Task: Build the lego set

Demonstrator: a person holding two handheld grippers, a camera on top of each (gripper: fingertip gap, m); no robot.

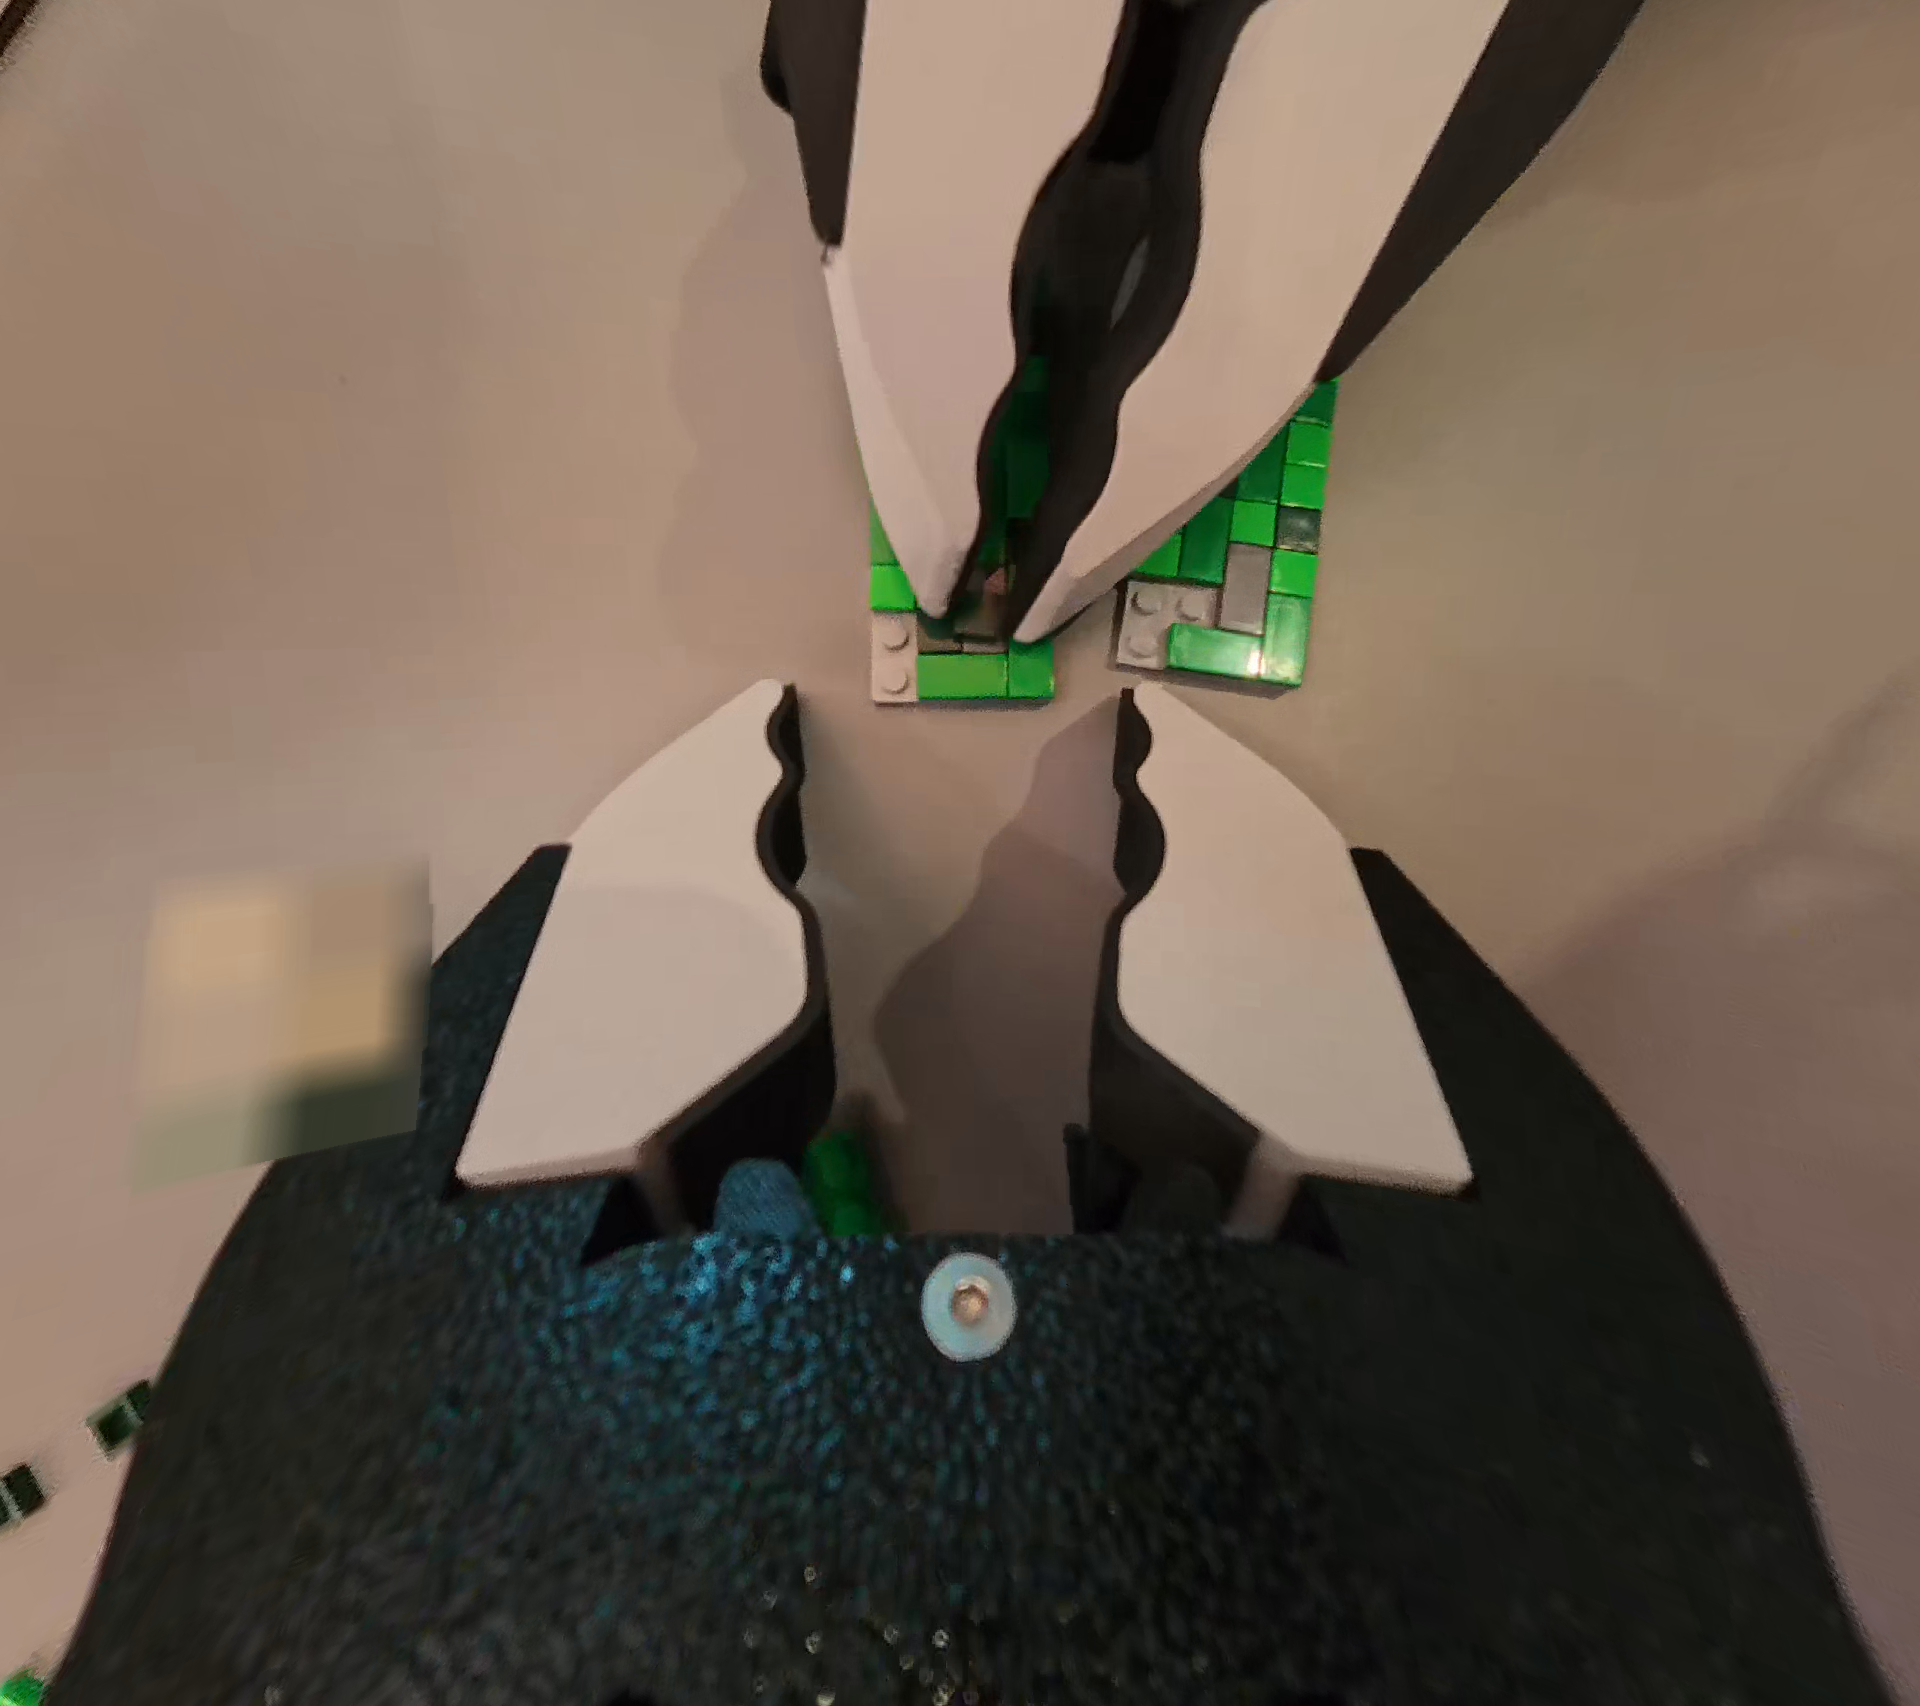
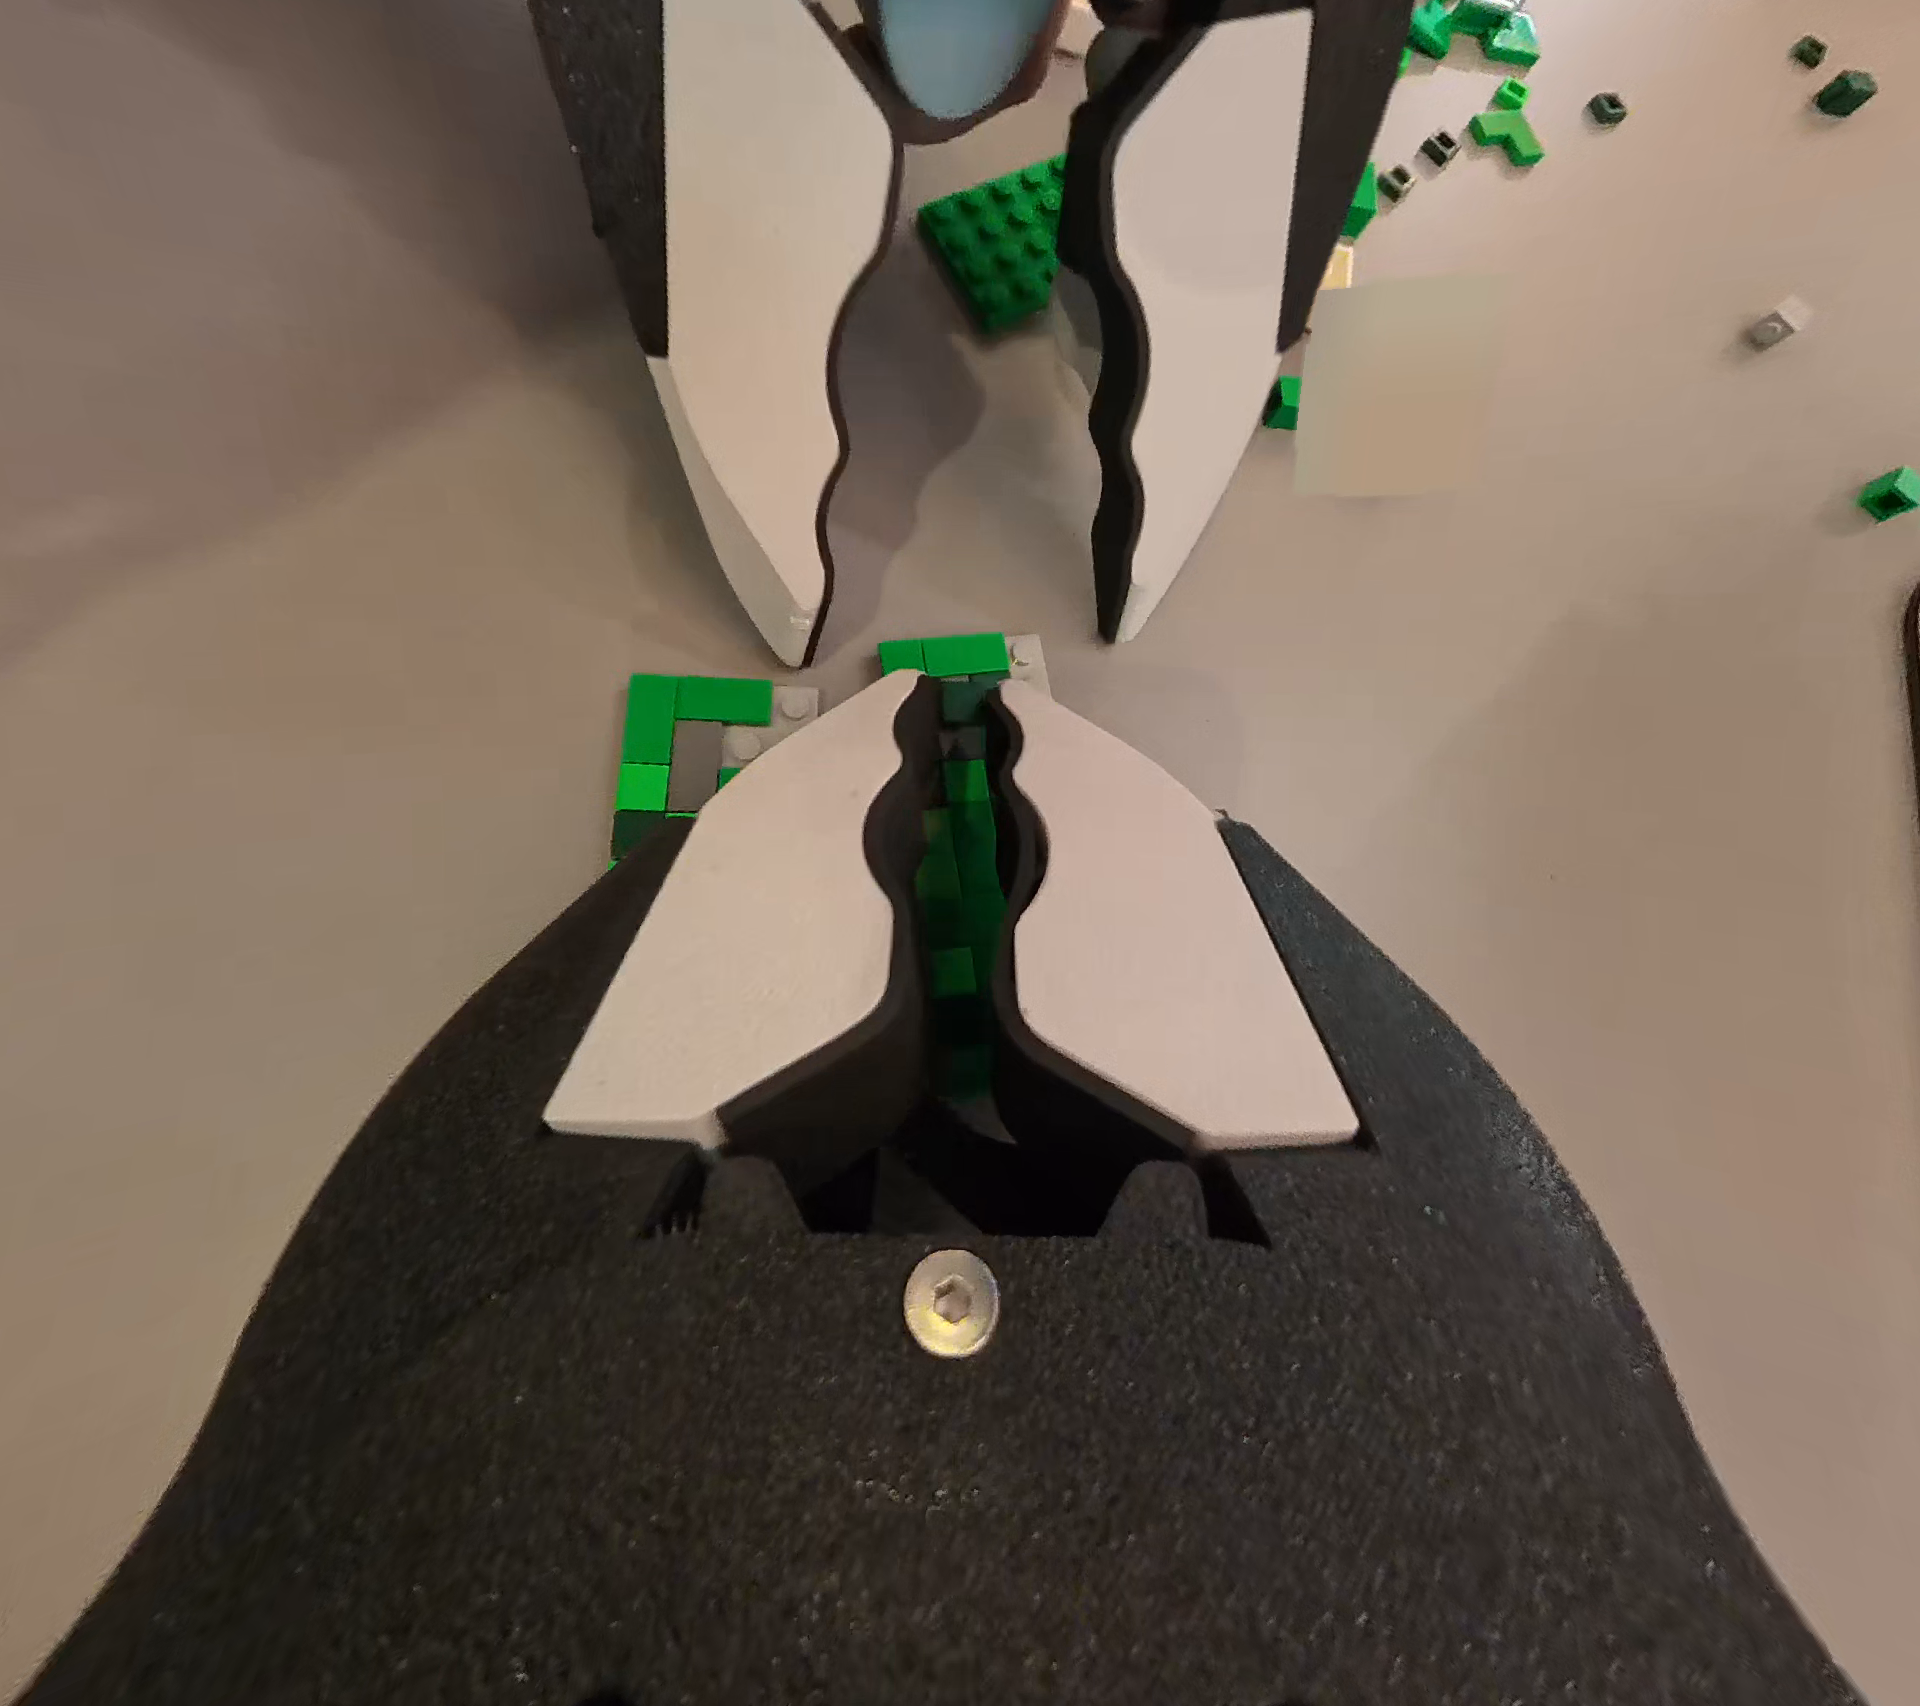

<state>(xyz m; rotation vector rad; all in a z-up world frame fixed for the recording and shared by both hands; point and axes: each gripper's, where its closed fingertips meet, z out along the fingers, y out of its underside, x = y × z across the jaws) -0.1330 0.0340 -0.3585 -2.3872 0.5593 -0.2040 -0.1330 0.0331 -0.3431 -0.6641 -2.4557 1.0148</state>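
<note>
On the counter (image 1: 312, 409) | right gripper (image 1: 977, 617) nearly closed, tips down on left green tiled plate (image 1: 966, 677), maybe pinching a dark tile – can't tell | left gripper (image 1: 961, 700) wide open, empty, just short of that plate | second tiled plate (image 1: 1236, 607) beside

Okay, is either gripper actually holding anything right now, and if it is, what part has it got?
The left gripper is wide open over bare table, holding nothing. The right gripper is nearly closed on a small dark tile atop the green mosaic plate; whether it grips cannot be told.

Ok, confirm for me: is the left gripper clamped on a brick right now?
No, the left gripper stands wide open over bare table.
</note>
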